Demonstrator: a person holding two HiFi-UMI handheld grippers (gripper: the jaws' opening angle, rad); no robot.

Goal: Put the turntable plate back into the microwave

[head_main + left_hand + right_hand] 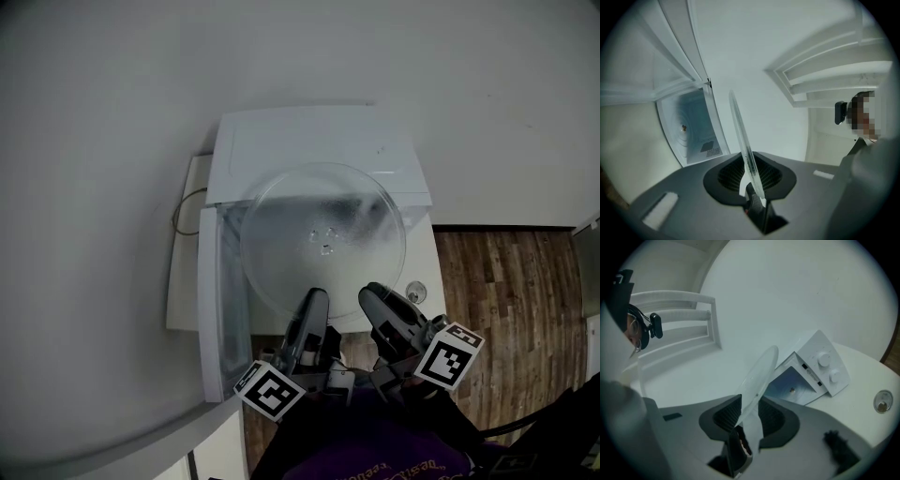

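**A:** What carries everything?

**B:** A white counter top (183, 281). The white box-shaped microwave (314, 150) fills most of it and sits against the back edge. Its white door (214, 319) swings out past the front left corner.

**A:** And the thing to be put back?

**B:** The round clear-glass turntable plate (323, 234) rests on nothing. It hangs roughly level in the air at the microwave's front edge, not yet inside the pale blue cavity (693, 136).

**A:** Who has it?

**B:** Both. The left gripper (316, 298) has its jaws nearly together, pinched on the near rim. The right gripper (375, 295) has its jaws set wider, but the rim runs between its pads and looks clamped too.

**A:** How does it lie from the jaws?

**B:** It reaches straight forward from both pairs, away from the person and toward the opening. Being round, it has no long axis. The grippers sit side by side on the near rim, and neither is plainly closer. The cavity shows left of the plate's edge in the left gripper view and right of it in the right gripper view, so it lies dead ahead between them.

**A:** So the next move?

**B:** I'd judge a level push in, then a lowering onto the small coupler (683, 127) at the centre of the cavity floor.

**A:** Anything smaller?

**B:** A little round metal fitting (415, 293) lies near the counter's front right corner.
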